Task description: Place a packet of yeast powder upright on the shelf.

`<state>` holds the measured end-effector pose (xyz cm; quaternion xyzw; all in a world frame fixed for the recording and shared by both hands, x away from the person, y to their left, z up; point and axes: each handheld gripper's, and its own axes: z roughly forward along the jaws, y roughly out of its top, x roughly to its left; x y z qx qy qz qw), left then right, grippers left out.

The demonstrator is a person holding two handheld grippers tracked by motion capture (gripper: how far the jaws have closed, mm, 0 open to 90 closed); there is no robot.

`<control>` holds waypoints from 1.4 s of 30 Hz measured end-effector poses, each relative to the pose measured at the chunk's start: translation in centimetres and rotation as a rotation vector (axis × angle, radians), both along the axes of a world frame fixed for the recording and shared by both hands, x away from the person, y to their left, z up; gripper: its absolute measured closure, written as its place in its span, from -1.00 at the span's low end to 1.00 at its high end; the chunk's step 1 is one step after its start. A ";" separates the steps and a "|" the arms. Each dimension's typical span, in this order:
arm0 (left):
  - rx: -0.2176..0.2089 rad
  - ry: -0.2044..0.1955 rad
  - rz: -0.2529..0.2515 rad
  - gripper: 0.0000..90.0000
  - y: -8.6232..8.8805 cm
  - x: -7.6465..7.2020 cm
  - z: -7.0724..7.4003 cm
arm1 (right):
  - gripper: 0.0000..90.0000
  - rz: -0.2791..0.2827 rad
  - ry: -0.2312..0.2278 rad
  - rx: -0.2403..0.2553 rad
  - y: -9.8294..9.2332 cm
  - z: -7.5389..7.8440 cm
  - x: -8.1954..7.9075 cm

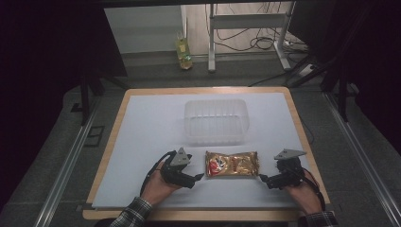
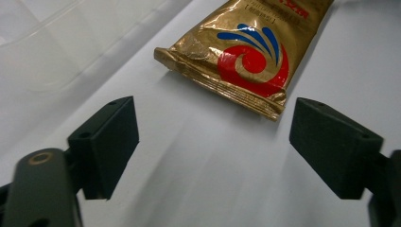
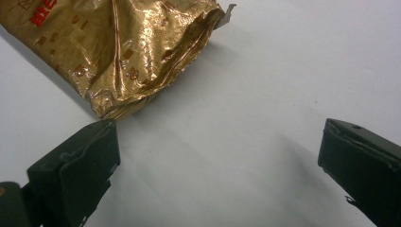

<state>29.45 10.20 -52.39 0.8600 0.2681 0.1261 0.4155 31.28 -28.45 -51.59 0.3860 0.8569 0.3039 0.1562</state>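
Jaws on your left gripper (image 2: 213, 142) stand wide apart with nothing between them, and the gold packet (image 2: 246, 52) lies flat on the white sheet (image 2: 203, 189) just beyond their tips, its crimped end edge crossing the gap and reaching toward the right-hand jaw. Bare sheet fills the space between the two jaws, so you have free room there. Off past the left-hand jaw you see the wall of the clear tub (image 2: 52, 42), apart from the packet. Your right gripper (image 3: 217, 156) is also spread wide and holds nothing; the packet's (image 3: 118, 47) other end sits ahead of its left-hand jaw, the crumpled lower corner just beside that jaw's tip, though you cannot tell whether they touch. Ahead of the right-hand jaw there is only open sheet. From the high view, the packet (image 1: 231, 164) lies between your left gripper (image 1: 198, 177) and your right gripper (image 1: 261, 178), with the tub (image 1: 216, 120) beyond it, well apart, and the sheet's near edge runs close behind both hands.
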 end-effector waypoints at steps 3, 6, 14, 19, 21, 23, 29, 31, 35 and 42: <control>-0.003 -0.001 -0.013 -0.43 -0.2 0.0 0.0 | -1.00 -0.001 -0.001 0.001 0.0 0.0 0.0; -0.008 0.003 -0.029 -0.26 -0.4 0.0 0.2 | -1.00 0.000 -0.003 0.001 0.0 0.0 0.0; -0.033 0.006 -0.059 0.11 -0.9 0.0 0.6 | -1.00 0.002 -0.004 0.006 0.0 0.1 0.0; -0.035 0.003 -0.067 0.38 -1.3 0.2 0.7 | -1.00 0.018 -0.002 0.009 0.1 0.1 0.0; -0.039 0.000 -0.067 0.48 -1.4 0.3 0.8 | -1.00 0.020 -0.006 0.011 0.2 0.1 -0.1; -0.040 0.000 -0.068 0.55 -1.5 0.4 0.8 | -1.00 0.025 -0.008 0.011 0.2 0.1 -0.1; -0.010 -0.028 -0.067 0.86 -2.3 0.9 0.7 | -1.00 0.027 -0.008 0.004 0.3 0.1 -0.1; -0.039 -0.017 -0.078 0.99 -2.6 1.2 0.8 | -1.00 0.038 -0.013 0.009 0.3 0.2 -0.1; -0.036 -0.026 -0.087 0.99 -3.0 1.2 1.0 | -1.00 0.047 -0.017 0.008 0.4 0.2 -0.1; -0.052 -0.016 -0.092 0.99 -4.3 2.3 0.5 | -1.00 0.044 -0.015 0.004 0.5 0.1 -0.1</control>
